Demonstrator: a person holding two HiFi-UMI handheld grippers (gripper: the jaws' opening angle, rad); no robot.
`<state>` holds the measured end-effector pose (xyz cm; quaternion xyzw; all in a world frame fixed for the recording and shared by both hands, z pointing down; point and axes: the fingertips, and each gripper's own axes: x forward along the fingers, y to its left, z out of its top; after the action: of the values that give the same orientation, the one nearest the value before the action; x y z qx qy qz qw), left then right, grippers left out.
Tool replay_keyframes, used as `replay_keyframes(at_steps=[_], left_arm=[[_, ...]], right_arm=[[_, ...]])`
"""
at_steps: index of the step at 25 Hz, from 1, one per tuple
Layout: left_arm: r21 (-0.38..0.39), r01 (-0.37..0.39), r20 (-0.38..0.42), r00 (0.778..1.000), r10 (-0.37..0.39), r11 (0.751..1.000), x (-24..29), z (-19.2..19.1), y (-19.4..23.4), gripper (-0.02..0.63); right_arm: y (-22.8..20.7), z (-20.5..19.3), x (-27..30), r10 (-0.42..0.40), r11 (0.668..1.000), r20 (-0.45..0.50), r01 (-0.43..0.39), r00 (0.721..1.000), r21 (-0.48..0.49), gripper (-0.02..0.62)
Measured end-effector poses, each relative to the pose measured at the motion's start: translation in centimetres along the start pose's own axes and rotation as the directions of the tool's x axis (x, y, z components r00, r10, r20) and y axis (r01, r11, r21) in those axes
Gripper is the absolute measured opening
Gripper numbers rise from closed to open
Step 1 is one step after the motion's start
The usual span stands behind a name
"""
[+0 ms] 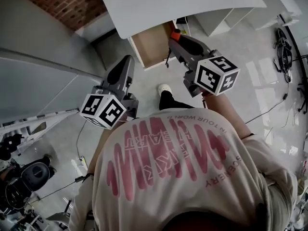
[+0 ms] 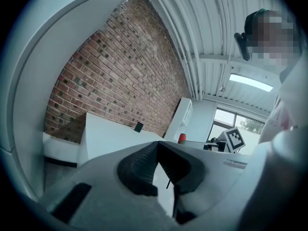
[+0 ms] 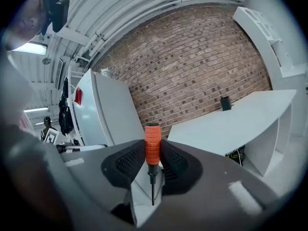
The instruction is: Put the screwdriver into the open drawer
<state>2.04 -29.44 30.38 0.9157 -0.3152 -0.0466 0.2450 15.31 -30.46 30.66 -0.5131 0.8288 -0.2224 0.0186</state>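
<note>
Near the open drawer (image 1: 153, 46), screwdriver (image 3: 152, 146) upright, orange handle clamped in right gripper (image 3: 152, 153), left gripper (image 2: 158, 146) closed, empty.

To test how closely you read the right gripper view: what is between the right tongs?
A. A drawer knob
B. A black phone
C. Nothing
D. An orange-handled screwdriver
D: in the right gripper view the right tongs are clamped on the orange handle of the screwdriver, whose thin shaft points down.
</note>
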Motion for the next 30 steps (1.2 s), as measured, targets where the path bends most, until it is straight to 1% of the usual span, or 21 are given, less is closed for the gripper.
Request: replay_keyframes(at_steps=[3, 5, 7, 10, 13, 15, 17, 21, 25, 27, 30], left_arm=[[0.004, -0.044, 0.020, 0.999, 0.044, 0.999, 2.5, 1.3, 1.5, 0.003], [0.006, -0.070, 0.030, 0.997, 0.070, 0.998, 4.2, 1.7, 2.5, 0.003], [-0.001, -0.099, 0.032, 0.995, 0.099, 0.995, 6.0, 1.6, 3.4, 0.003], [-0.024, -0.150, 0.019, 0.988, 0.151, 0.988, 8.1, 0.8, 4.6, 0.003], [-0.024, -0.194, 0.015, 0.981, 0.195, 0.981, 8.7, -0.7, 6.4, 0.003], [-0.003, -0.210, 0.018, 0.978, 0.210, 0.978, 9.3, -1.8, 8.1, 0.003], [0.005, -0.221, -0.003, 0.975, 0.221, 0.975, 10.1, -2.9, 9.5, 0.003], [0.010, -0.243, -0.084, 0.966, 0.243, 0.970, 11.5, -5.9, 10.7, 0.004], [-0.009, -0.246, -0.177, 0.954, 0.240, 0.969, 12.5, -9.1, 13.9, 0.003], [-0.015, -0.247, -0.221, 0.946, 0.238, 0.969, 13.2, -11.0, 15.1, 0.003], [-0.024, -0.269, -0.277, 0.927, 0.252, 0.963, 14.0, -13.8, 16.0, 0.003]], right_arm=[[-1.8, 2.1, 2.6, 0.049, 0.999, -0.003, -0.049, 0.999, -0.013, 0.109], [-3.2, 2.7, 4.0, 0.074, 0.997, -0.009, -0.074, 0.997, -0.011, 0.109], [-4.8, 3.2, 5.4, 0.104, 0.994, -0.007, -0.105, 0.994, -0.011, 0.109], [-6.6, 3.3, 7.0, 0.173, 0.985, 0.016, -0.173, 0.985, -0.001, 0.109], [-8.0, 1.0, 8.9, 0.194, 0.981, -0.006, -0.194, 0.981, 0.013, 0.109], [-9.2, -0.9, 10.5, 0.183, 0.983, -0.033, -0.182, 0.983, 0.018, 0.109], [-10.2, -2.6, 11.7, 0.165, 0.986, -0.074, -0.166, 0.983, -0.001, 0.109], [-11.0, -5.8, 12.2, 0.164, 0.984, -0.155, -0.172, 0.974, -0.043, 0.109], [-11.4, -10.1, 15.0, 0.159, 0.972, -0.251, -0.195, 0.955, -0.127, 0.109], [-12.0, -12.1, 16.1, 0.165, 0.963, -0.291, -0.217, 0.942, -0.158, 0.107], [-13.2, -14.7, 17.0, 0.173, 0.947, -0.346, -0.252, 0.922, -0.199, 0.107]])
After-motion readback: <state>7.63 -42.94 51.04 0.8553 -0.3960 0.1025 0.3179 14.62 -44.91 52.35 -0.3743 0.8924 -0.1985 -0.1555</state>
